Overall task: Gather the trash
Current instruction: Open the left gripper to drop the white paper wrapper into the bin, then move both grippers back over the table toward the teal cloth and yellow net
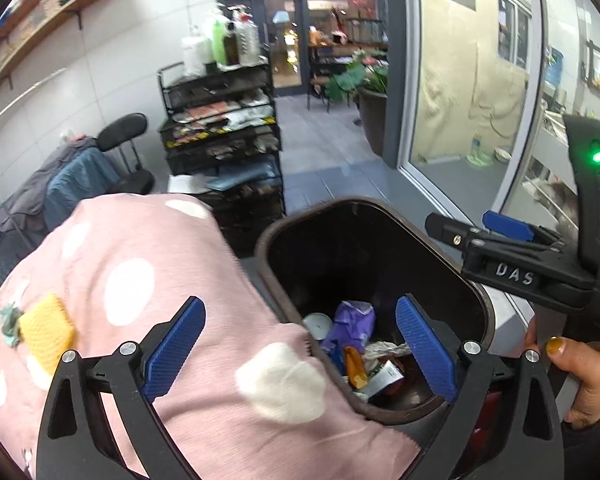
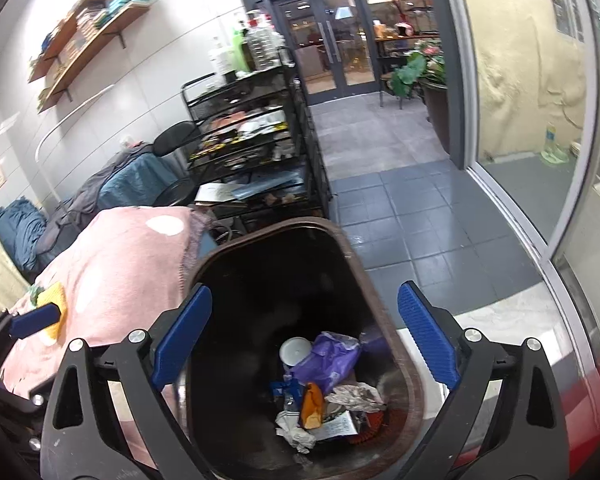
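A brown trash bin (image 1: 268, 248) (image 2: 364, 272) stands open below both grippers. At its bottom lie a purple wrapper (image 1: 350, 324) (image 2: 328, 360), a white round lid (image 1: 318, 326) (image 2: 296, 350), an orange packet (image 1: 354, 366) (image 2: 312, 404) and crumpled paper (image 2: 356, 396). My left gripper (image 1: 300, 308) is open and empty, straddling the bin's left rim and a pink dotted blanket (image 1: 140, 272) (image 2: 120, 260). My right gripper (image 2: 305, 292) is open and empty over the bin's mouth. In the left wrist view it (image 1: 472, 226) reaches in from the right, held by a hand (image 1: 580, 380).
A black mesh cart (image 1: 220, 132) (image 2: 252, 132) with bottles on top stands behind the bin. A chair draped with clothes (image 1: 80, 168) is at the left. A glass sliding door (image 1: 460, 100) runs along the right, with a potted plant (image 1: 372, 92) beyond the grey tiled floor (image 2: 392, 208).
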Demonstrator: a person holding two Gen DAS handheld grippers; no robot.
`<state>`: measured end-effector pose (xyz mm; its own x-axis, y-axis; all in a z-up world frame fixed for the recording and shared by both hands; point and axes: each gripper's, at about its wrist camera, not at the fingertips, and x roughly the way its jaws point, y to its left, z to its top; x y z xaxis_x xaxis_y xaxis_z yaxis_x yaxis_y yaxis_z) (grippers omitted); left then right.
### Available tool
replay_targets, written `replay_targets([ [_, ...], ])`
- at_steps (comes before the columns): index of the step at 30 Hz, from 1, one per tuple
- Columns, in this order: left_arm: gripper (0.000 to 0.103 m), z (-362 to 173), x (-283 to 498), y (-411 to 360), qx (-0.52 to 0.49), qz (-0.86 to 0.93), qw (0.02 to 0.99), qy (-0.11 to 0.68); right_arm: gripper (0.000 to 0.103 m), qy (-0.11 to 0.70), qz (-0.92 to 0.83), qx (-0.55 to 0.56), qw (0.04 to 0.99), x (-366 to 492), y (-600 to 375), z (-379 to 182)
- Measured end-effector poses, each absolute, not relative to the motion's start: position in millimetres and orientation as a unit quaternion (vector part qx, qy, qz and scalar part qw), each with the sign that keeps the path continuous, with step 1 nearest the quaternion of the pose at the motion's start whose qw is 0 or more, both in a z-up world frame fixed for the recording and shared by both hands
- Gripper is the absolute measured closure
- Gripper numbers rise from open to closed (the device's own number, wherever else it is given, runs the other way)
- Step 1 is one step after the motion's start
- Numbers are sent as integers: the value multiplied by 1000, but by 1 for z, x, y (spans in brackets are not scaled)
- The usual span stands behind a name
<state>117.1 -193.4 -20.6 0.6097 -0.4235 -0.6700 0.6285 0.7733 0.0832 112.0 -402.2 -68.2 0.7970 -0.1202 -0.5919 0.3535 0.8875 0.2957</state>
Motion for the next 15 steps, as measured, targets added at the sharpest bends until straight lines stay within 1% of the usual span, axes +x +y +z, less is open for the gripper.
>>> replay_targets([
  [8, 6, -12, 119, -145, 138, -243, 910, 305, 8, 304, -62, 172, 935, 139, -354, -59],
  [15, 5, -14, 133, -93, 113, -188, 923, 316, 7, 318, 2, 154, 935, 165, -307, -54],
])
